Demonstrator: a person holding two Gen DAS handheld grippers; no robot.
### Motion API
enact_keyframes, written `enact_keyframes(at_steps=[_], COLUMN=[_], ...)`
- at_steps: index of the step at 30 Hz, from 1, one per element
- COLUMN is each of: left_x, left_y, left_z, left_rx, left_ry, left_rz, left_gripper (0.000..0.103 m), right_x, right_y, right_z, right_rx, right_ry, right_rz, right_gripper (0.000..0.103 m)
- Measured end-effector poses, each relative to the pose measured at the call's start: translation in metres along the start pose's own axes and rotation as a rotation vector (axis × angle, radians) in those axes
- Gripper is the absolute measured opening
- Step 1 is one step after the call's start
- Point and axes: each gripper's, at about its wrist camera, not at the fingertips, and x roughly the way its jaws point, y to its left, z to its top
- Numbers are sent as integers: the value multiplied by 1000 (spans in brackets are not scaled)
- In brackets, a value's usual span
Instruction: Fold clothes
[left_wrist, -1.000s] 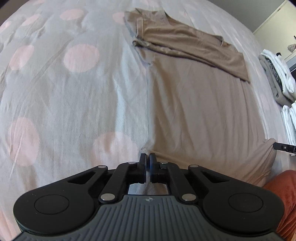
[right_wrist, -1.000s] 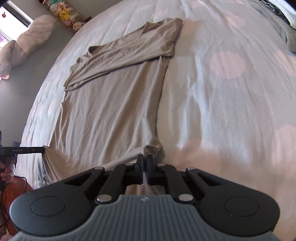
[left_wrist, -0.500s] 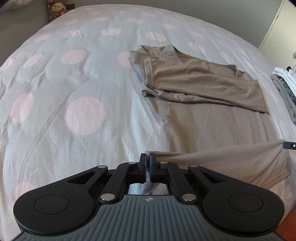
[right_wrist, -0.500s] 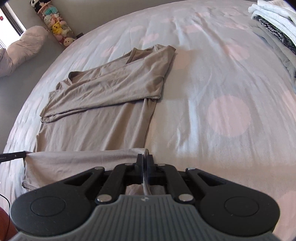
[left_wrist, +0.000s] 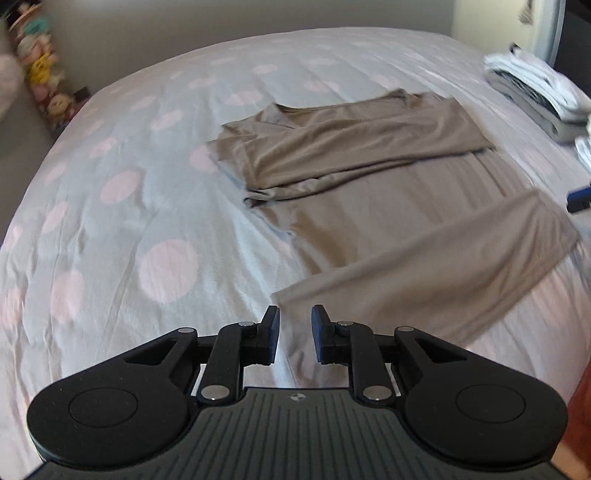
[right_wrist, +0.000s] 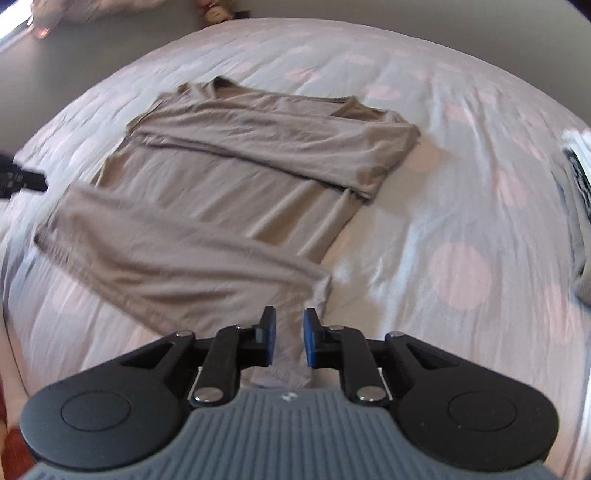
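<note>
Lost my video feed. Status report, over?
Both grippers, left and right, open. Tan shirt released, hem folded up. Nothing in the way.

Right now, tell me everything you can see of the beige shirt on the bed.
The beige shirt is thin, soft, jersey-like fabric lying mostly flat on the polka-dot bedspread. Its sleeves are folded across the chest below the neckline at the far end. The bottom hem is turned up toward the middle as a loose, slanted band, blurred in both views. Its corners lie by the open left hand-held gripper and open right hand-held gripper; neither grips it.
</note>
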Motion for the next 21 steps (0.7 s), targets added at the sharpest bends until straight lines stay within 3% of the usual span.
enact_keyframes(at_steps=[5,10,13,17,21], left_x=[0,9,18,31,32], left_y=[-43,-72,-78,-80,-78], left_z=[-10,-26,-35,-50,-55], left_rx=[263,464,534,621,656], left_ry=[39,88,121,151,137], left_rz=[-33,-12,8,66,71], left_gripper=[39,40,41,44,44], right_x=[5,16,24,31,30], right_y=[37,53,59,65,68], right_z=[-16,-28,-33,-45,-58], right_rx=[-269,-432,-524,-658,-770], right_ry=[85,134,148,149,122], right_rz=[-4,-28,-50,-78,-120], right_gripper=[29,32,43,43,43])
